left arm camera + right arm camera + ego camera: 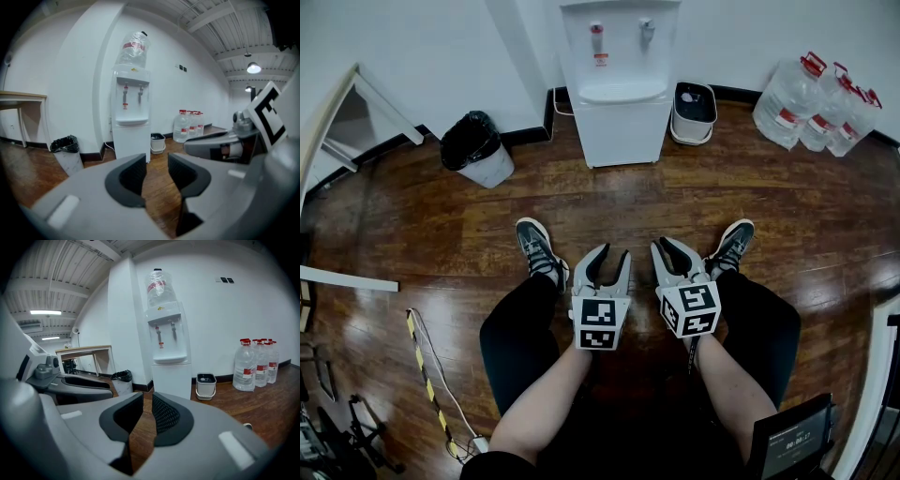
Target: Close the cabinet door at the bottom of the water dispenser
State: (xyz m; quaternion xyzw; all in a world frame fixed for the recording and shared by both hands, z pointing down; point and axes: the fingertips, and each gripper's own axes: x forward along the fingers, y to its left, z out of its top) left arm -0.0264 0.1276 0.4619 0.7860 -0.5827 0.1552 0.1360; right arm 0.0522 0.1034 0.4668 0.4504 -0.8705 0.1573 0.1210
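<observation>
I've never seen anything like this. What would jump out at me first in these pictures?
The left hand-held gripper and the right hand-held gripper, each bearing a cube of black-and-white square markers, sit side by side above the person's legs, low in the head view. Straight ahead, a white water dispenser stands against the wall, with large water jugs to its right.

Bin (476,148) left of water dispenser (619,84)
</observation>
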